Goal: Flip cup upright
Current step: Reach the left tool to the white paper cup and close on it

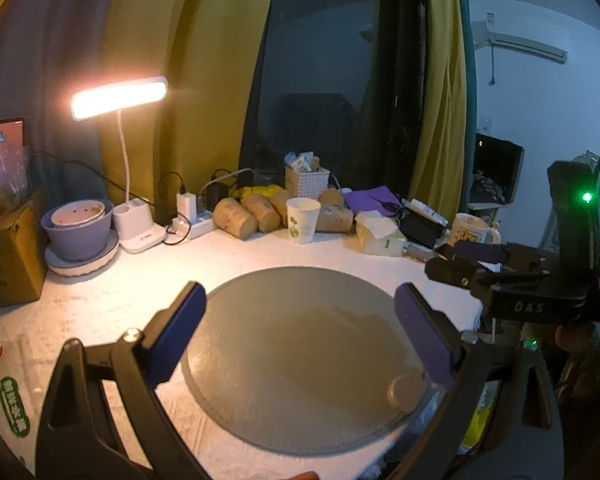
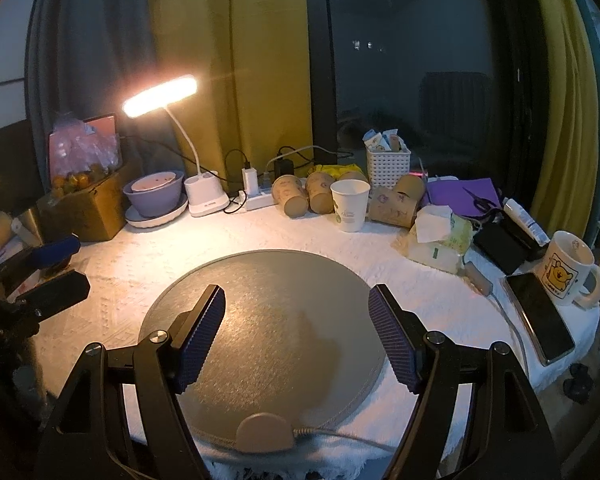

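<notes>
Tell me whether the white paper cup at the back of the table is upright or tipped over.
Upright. The white paper cup stands on its base with its open rim facing up, while the brown cups beside it lie on their sides.

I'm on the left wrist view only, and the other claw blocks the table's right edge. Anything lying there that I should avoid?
Observer: Yes. A smartphone lies flat beside the cartoon mug, close to the table's edge.
Operator: Is the right claw carrying anything?
Observer: No. The right claw is open and empty above the round grey mat.
Operator: Any cable near me?
Observer: A cable runs rightward from the beige tab on the mat's near edge.
</notes>
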`<state>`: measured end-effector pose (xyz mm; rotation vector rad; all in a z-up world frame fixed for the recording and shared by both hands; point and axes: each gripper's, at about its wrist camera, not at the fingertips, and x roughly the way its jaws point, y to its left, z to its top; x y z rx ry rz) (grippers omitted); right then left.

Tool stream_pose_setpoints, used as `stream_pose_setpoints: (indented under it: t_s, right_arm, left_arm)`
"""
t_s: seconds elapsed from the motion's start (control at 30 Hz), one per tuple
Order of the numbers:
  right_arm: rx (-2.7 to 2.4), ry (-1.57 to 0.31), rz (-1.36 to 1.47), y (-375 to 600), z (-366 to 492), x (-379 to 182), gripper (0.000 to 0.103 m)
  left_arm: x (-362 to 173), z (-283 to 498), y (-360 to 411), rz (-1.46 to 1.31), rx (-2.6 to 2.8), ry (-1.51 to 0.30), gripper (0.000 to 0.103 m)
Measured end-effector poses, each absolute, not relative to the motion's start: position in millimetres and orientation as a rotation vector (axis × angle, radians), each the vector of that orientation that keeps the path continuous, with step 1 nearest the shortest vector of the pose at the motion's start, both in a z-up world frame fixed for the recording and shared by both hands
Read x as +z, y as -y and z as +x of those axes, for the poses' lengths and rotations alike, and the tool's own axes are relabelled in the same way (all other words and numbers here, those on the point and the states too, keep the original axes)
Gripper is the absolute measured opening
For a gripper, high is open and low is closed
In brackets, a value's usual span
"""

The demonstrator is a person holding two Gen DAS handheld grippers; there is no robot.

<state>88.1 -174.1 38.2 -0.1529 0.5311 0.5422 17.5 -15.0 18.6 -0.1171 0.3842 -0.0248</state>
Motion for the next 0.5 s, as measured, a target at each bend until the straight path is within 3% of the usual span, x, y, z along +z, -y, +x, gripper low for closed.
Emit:
stream_pose_setpoints:
  t_s: [0.5]
  right_arm:
    - [0.497,-0.54,-0.118,187.5,158.1,42.6,0.077]
  left_arm:
    - [18.4,102.8,16.3,-0.091,-0.067,-0.471,0.096]
